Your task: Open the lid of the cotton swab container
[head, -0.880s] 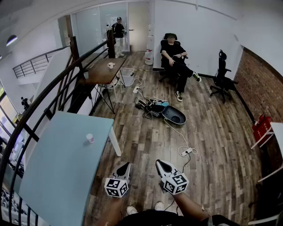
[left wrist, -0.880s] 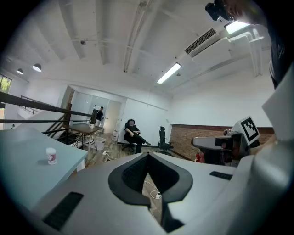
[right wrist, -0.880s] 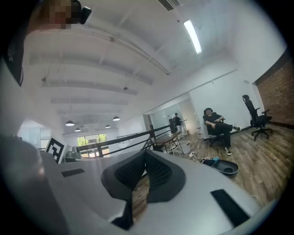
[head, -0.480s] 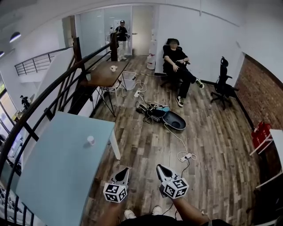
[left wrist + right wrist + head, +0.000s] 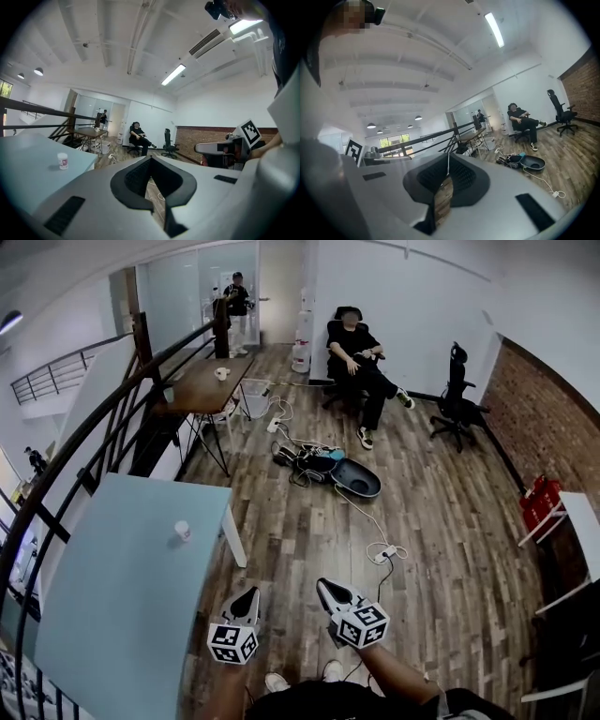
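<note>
Both sets of jaws are pressed together on nothing, left gripper (image 5: 247, 596) and right gripper (image 5: 326, 588) held above the floorboards (image 5: 281, 545) beside the table (image 5: 122, 615). Since a second ago only your head has swung a little and the grippers held station, so the approach hasn't begun. Cotton swab container (image 5: 182, 531) stands upright on the table, well apart; its closure is too small to read, and the right gripper view misses it

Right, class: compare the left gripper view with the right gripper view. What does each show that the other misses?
Only the left gripper view: the small white container on the pale blue table. Only the right gripper view: the open dark case on the floor. Both: the seated person, the black office chair, and shut jaws: left tool, right tool.
</note>
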The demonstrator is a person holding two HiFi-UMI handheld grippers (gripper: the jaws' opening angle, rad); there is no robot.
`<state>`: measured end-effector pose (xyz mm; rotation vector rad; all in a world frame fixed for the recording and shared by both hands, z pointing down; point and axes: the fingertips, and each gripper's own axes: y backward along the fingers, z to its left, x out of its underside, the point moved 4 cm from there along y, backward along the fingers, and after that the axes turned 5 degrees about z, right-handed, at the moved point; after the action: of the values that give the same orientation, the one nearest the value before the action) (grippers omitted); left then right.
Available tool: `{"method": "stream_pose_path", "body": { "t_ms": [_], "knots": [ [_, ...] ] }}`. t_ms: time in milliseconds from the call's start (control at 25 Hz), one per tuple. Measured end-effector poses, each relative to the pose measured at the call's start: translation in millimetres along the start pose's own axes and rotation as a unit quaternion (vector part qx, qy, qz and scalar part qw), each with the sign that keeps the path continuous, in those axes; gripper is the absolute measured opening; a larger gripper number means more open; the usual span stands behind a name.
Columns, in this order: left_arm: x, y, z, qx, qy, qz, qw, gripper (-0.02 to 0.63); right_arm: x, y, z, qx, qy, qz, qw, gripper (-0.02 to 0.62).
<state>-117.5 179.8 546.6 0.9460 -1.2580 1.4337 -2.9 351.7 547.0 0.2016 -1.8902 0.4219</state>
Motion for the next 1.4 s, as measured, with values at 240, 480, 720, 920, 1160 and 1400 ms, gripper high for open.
{"method": "stream_pose_path", "body": {
  "t_ms": [240,480,720,920,1160,1400],
  "knots": [
    [2,2,26,0.000,0.009,-0.008,0.9999,0.012,8,-18,12,0.024,0.010,0.008,1.000,0.020],
    [6,15,43,0.013,0.004,-0.004,0.9999,0.012,13,-28,29,0.051,0.013,0.000,0.999,0.020],
    [2,23,54,-0.001,0.014,-0.026,0.9995,0.012,5,-23,36,0.085,0.052,-0.016,0.995,0.020],
    [-4,20,62,0.008,-0.007,-0.049,0.9987,0.012,6,-26,21,0.129,0.035,-0.005,0.991,0.020],
    [-10,-13,70,0.033,-0.012,-0.044,0.9984,0.012,-3,-51,0,0.132,0.037,0.000,0.991,0.020],
    [-31,-48,70,0.051,-0.020,-0.057,0.9968,0.012,-28,-80,-17,0.119,0.062,0.002,0.991,0.020]
  ]
}}
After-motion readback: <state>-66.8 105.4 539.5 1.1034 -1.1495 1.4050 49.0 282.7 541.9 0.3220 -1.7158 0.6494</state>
